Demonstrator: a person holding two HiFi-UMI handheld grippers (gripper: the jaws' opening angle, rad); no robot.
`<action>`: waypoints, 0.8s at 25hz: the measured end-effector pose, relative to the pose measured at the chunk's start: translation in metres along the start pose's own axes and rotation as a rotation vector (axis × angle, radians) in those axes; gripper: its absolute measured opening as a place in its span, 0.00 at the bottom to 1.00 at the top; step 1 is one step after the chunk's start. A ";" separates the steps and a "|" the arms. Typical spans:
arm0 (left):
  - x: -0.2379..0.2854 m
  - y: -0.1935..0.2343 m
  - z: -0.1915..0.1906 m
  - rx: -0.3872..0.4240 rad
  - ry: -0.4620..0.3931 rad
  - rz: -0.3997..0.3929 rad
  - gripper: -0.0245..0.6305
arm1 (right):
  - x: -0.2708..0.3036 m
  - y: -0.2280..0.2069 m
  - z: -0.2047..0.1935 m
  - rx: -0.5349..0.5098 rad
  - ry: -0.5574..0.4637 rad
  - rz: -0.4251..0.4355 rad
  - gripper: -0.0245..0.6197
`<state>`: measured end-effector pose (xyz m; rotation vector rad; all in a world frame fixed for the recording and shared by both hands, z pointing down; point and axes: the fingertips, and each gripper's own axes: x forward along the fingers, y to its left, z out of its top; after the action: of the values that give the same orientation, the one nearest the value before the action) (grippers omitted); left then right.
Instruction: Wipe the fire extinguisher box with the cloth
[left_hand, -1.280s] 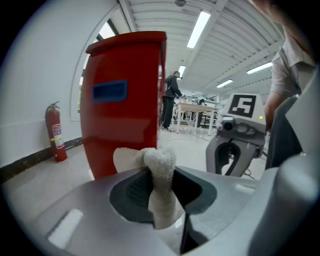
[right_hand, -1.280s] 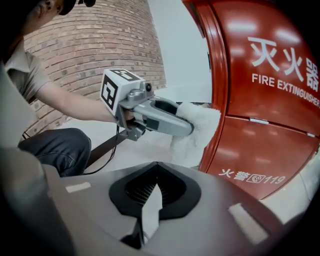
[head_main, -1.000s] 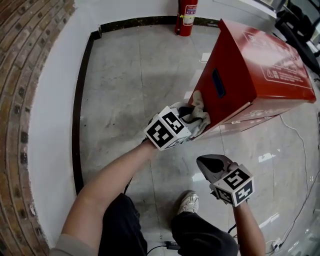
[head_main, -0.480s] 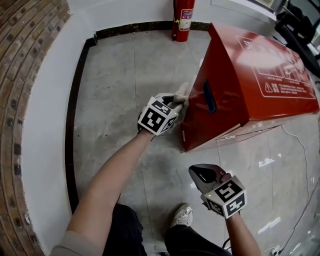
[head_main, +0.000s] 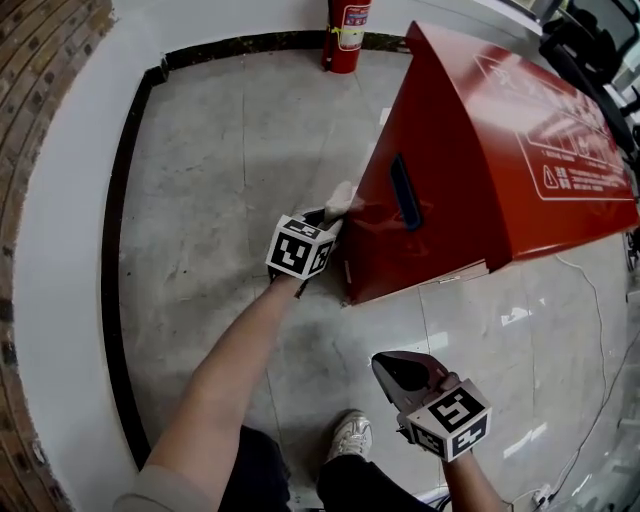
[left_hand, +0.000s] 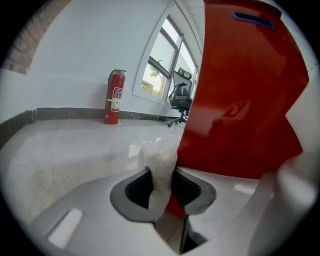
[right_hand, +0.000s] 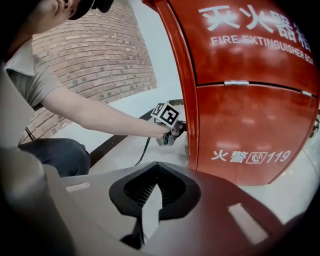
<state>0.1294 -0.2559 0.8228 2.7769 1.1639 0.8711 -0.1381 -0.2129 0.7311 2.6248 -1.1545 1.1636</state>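
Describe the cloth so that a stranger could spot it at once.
Start at the big red fire extinguisher box on the grey floor. At its side panel, below the dark slot, the left gripper pinches the cloth: the only soft, whitish thing beside the glossy red metal.

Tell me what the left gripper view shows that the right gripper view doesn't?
Only the left gripper view shows the cloth pinched in its fingers, the fire extinguisher by the wall, a window and an office chair. Only the right gripper view shows the brick wall, the person's arm, the left gripper and the white lettering on the fire extinguisher box. Both show that red box and the pale floor.
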 end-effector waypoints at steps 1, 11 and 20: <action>-0.003 -0.005 -0.002 -0.013 -0.007 -0.022 0.18 | -0.001 -0.002 -0.001 0.005 0.001 -0.005 0.08; -0.039 -0.053 -0.028 -0.022 0.015 -0.235 0.18 | -0.001 0.012 0.008 0.000 -0.028 -0.026 0.08; -0.071 -0.116 -0.063 0.026 0.095 -0.394 0.19 | -0.007 0.023 0.006 -0.012 -0.031 -0.057 0.08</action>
<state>-0.0178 -0.2310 0.8165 2.4127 1.6682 0.9518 -0.1521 -0.2273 0.7166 2.6566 -1.0811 1.1069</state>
